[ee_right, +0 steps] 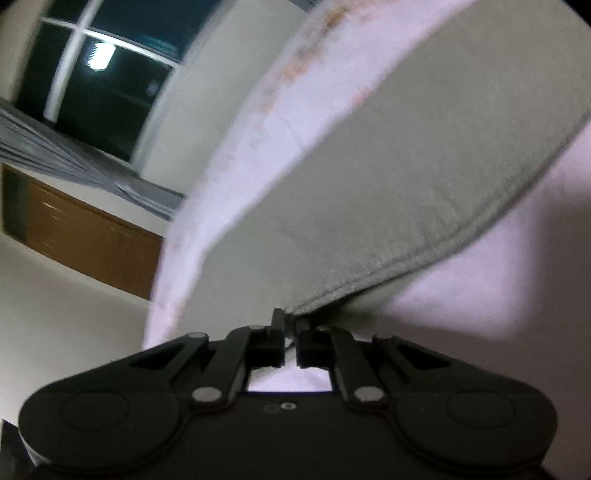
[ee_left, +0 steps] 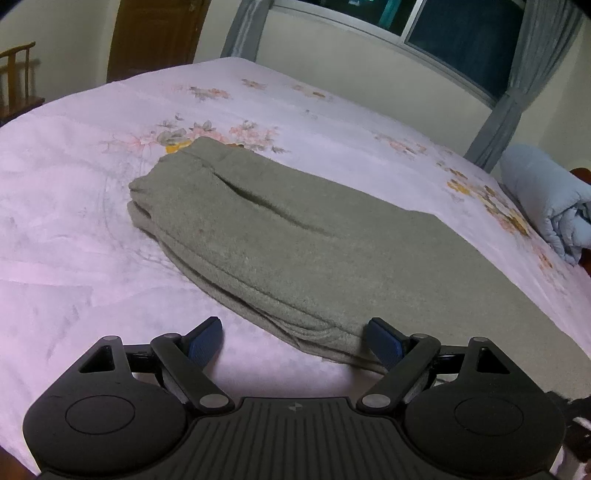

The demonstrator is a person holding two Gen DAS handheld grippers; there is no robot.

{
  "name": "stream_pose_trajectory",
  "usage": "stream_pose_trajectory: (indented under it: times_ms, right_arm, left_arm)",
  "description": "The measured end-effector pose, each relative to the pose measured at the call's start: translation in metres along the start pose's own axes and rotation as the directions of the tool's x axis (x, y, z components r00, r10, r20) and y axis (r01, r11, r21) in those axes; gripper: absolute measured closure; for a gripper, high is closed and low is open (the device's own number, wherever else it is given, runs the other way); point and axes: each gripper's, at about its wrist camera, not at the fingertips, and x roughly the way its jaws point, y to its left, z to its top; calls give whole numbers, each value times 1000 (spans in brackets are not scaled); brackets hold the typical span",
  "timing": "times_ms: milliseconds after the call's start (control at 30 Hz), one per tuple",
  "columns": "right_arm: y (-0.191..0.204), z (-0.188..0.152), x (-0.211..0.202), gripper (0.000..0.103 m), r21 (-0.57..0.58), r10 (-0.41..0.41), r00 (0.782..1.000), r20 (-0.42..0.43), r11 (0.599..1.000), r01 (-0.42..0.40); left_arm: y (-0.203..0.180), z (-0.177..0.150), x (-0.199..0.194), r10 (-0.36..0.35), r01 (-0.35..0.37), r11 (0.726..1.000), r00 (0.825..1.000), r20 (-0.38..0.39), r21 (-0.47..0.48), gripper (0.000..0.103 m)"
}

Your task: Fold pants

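Observation:
Grey-green pants (ee_left: 295,236) lie folded lengthwise on a pale pink flowered bed sheet (ee_left: 74,221), waistband far left, legs running toward me and to the right. My left gripper (ee_left: 291,326) is open and low over the sheet. Its blue pads (ee_left: 205,341) stand on either side of the near hem corner without pressing on it. In the tilted, blurred right wrist view, the pants (ee_right: 369,203) fill the middle. My right gripper (ee_right: 290,325) is shut, with the stitched edge of the pants running into its fingertips.
A rolled light blue blanket (ee_left: 546,199) lies at the bed's right edge. Behind the bed are a dark window (ee_left: 443,26) with grey curtains (ee_left: 517,92), a brown door (ee_left: 155,33) and a wooden chair (ee_left: 18,74) at far left.

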Motion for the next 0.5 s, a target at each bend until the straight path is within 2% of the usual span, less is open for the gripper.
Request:
stream_pose_trajectory:
  times_ms: [133, 200, 233, 267, 333, 367, 433, 467, 500]
  right_arm:
    - [-5, -1, 0, 103, 21, 0, 1000, -3, 1000, 0]
    - [-6, 1, -20, 86, 41, 17, 1000, 16, 999, -18]
    - [-8, 5, -35, 63, 38, 22, 999, 44, 999, -24]
    - [-9, 10, -51, 51, 19, 18, 998, 67, 1000, -20]
    - [-16, 27, -91, 51, -37, -46, 988, 149, 998, 52]
    - [-24, 38, -116, 51, -52, -88, 971, 221, 993, 102]
    - [-44, 62, -162, 53, -35, -191, 912, 362, 975, 218]
    - [-54, 73, -181, 58, -15, -251, 873, 419, 959, 283]
    - [-69, 87, -203, 59, 25, -312, 822, 476, 939, 342]
  left_arm:
    - [-3, 3, -5, -9, 8, 1000, 1000, 8, 16, 18]
    - [-4, 5, -9, -8, 7, 1000, 1000, 18, 19, 18]
    - [-6, 7, -10, -14, 13, 1000, 1000, 17, 21, 18]
    - [-8, 8, -11, -20, 20, 999, 1000, 18, 27, 18]
    - [-19, 10, -10, -30, 29, 998, 999, 21, 56, 18]
    - [-25, 10, -9, -36, 34, 997, 999, 22, 68, 18]
    - [-39, 11, -5, -55, 53, 995, 998, 19, 82, 18]
    - [-47, 11, -2, -59, 58, 994, 998, 14, 89, 18]
    - [-53, 11, 0, -61, 60, 994, 998, 10, 94, 18]
